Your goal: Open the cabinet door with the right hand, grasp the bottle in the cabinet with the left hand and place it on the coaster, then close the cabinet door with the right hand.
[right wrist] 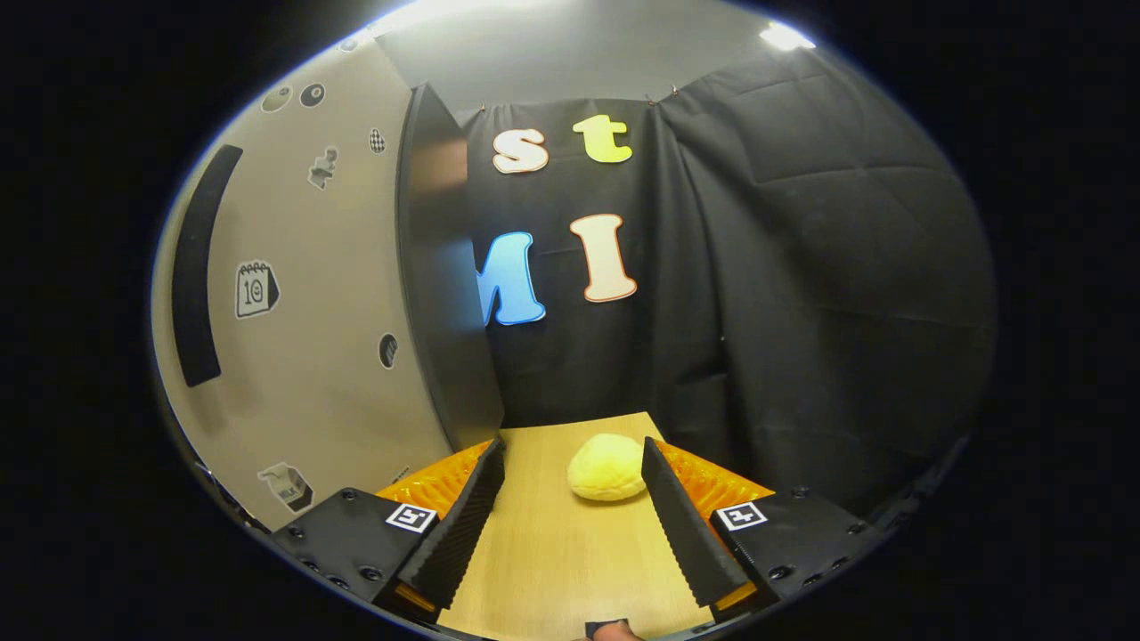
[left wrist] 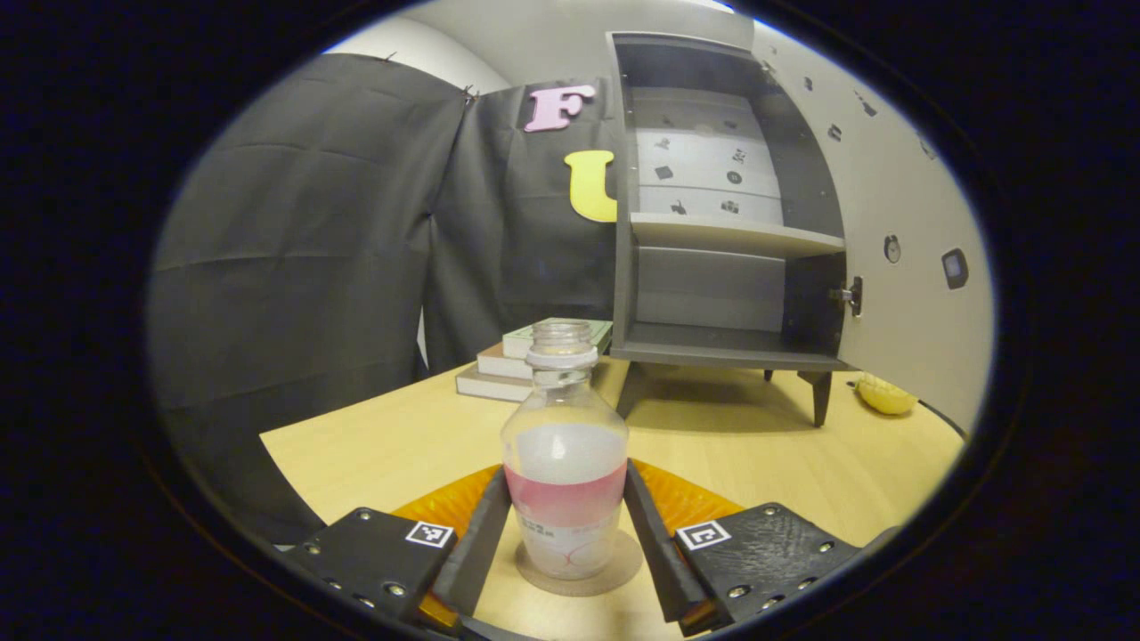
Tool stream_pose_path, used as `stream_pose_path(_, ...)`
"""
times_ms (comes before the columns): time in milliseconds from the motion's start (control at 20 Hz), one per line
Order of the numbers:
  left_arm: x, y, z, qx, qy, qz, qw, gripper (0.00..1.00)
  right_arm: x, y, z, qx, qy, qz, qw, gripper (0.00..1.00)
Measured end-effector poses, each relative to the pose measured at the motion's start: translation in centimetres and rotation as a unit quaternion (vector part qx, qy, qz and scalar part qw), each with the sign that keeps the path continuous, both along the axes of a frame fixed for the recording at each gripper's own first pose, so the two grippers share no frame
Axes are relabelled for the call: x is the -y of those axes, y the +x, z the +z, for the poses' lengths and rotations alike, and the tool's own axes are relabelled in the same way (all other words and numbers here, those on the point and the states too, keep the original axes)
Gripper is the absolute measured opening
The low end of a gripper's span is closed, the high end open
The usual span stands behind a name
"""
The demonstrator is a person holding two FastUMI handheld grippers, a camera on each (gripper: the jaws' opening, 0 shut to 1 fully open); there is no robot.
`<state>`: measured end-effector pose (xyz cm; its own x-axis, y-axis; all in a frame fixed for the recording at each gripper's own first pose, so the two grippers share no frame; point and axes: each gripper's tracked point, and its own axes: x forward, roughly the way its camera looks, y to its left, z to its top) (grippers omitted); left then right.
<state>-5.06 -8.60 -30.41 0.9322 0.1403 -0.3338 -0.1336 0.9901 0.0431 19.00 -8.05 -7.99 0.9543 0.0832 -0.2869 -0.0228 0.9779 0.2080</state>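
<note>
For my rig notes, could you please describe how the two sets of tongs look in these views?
Both look alike. The left tongs and right tongs each have two long, flat fingers with ribbed inner faces, mounted on dark blocks studded with screws. Each block carries a small square black-and-white marker, and ridged orange plastic shows behind the fingers. No cables are visible.
</note>
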Motion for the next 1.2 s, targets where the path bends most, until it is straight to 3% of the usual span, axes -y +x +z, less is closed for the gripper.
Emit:
stream_pose_path(100,0.1,-0.3,0.2,0.002,0.001,0.001,1.000,0.76,-0.1,0.1,-0.2,-0.001,-0.002,0.005,1.000,0.98)
stream_pose_path(350,-0.3,-0.8,-0.3,0.008,-0.003,0.012,1.000,0.72,-0.5,0.4,-0.2,-0.005,-0.007,0.017,1.000,0.98)
stream_pose_path(400,-0.6,-0.5,-0.3,0.012,-0.004,0.015,1.000,0.76,-0.6,0.5,-0.3,-0.007,-0.010,0.020,1.000,0.98)
stream_pose_path(650,-1.7,0.1,-0.2,0.014,-0.003,0.031,0.999,0.76,-1.2,0.7,-0.3,-0.005,-0.022,0.029,0.999,0.98)
stream_pose_path(800,-1.7,0.1,-0.3,0.011,0.000,0.027,1.000,0.72,-1.4,0.7,-0.5,-0.007,-0.020,0.029,0.999,0.98)
stream_pose_path(1200,-0.5,-0.7,1.7,0.017,0.011,0.013,1.000,0.76,-1.7,0.9,-0.6,-0.005,-0.017,0.030,0.999,0.98)
